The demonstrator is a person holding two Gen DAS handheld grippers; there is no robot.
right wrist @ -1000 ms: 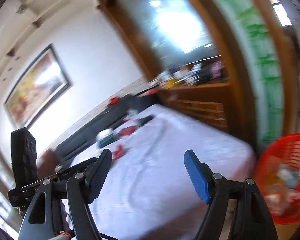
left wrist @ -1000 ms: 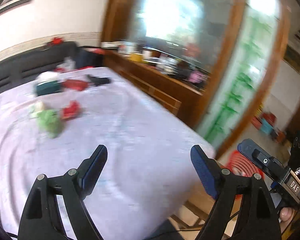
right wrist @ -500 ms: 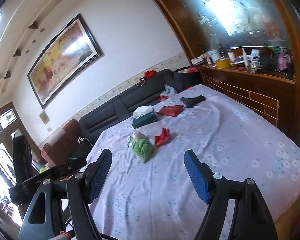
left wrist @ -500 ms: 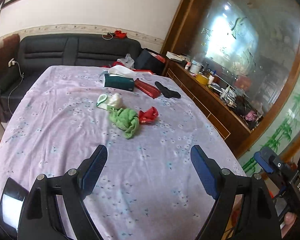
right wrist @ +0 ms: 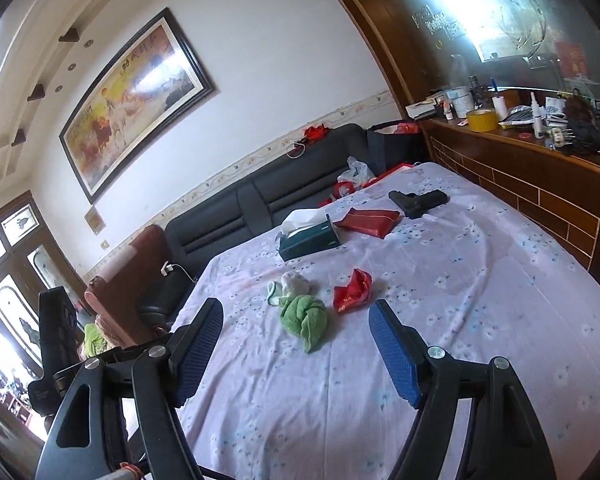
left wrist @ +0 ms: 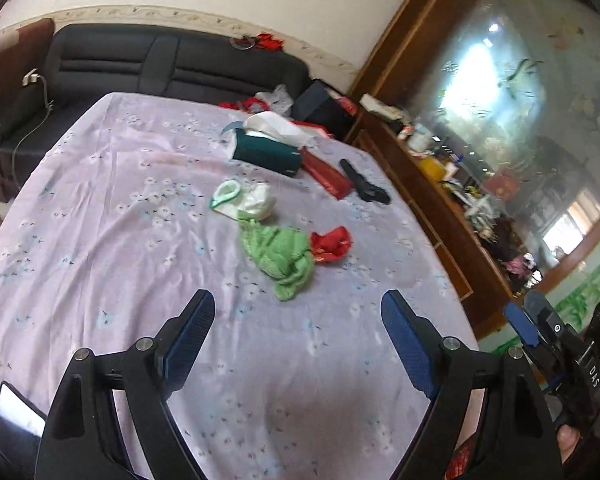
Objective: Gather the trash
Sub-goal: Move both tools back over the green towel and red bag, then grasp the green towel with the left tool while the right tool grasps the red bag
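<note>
Both views have swung off the red basket & glass wall toward the counter [left wrist: 100, 240] w/ its floral cloth, closing on the litter mid-counter. Nothing's collected from here yet, I'd say: green rag [left wrist: 280, 256], red wrapper [left wrist: 332, 244] touching its right edge & white wad [left wrist: 256, 202] just beyond all lie loose. Left hand-held gripper [left wrist: 298, 340] & right hand-held gripper [right wrist: 296, 340] point down-fwd, jaws apart, empty, short of the pile.

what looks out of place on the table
A crumpled green cloth, a red wrapper and a white wad lie loose mid-table. A black pistol-shaped object sits by the far edge.
</note>
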